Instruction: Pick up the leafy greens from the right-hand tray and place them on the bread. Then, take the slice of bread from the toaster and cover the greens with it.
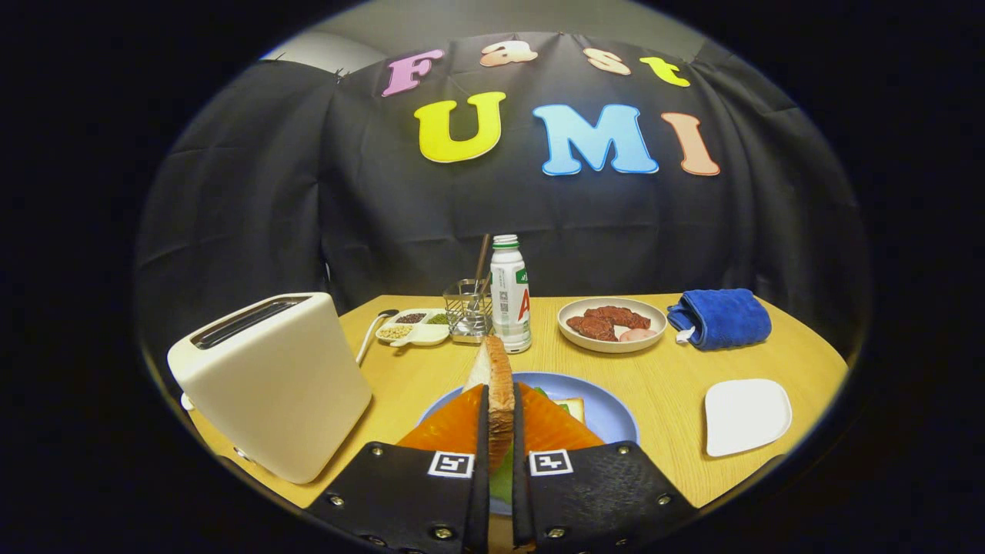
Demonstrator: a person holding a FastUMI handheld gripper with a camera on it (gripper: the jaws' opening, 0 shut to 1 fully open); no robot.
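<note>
My gripper (500, 419) is shut on a slice of bread (496, 377), which stands on edge between the two fingers with its crust toward me. Under the fingers lies a blue plate (608, 408). On it a bit of the lower bread (573, 408) and some leafy greens (502, 481) peek out beside and below the held slice. The white toaster (273, 381) stands to the left of the fingers, its slot on top looking dark. The right-hand white tray (745, 415) sits bare, right of the plate.
Beyond the plate stand a white bottle (511, 296), a wire holder with utensils (468, 308) and a divided dish of grains (412, 327). A dish of meat (612, 323) and a folded blue towel (719, 317) lie at the back right.
</note>
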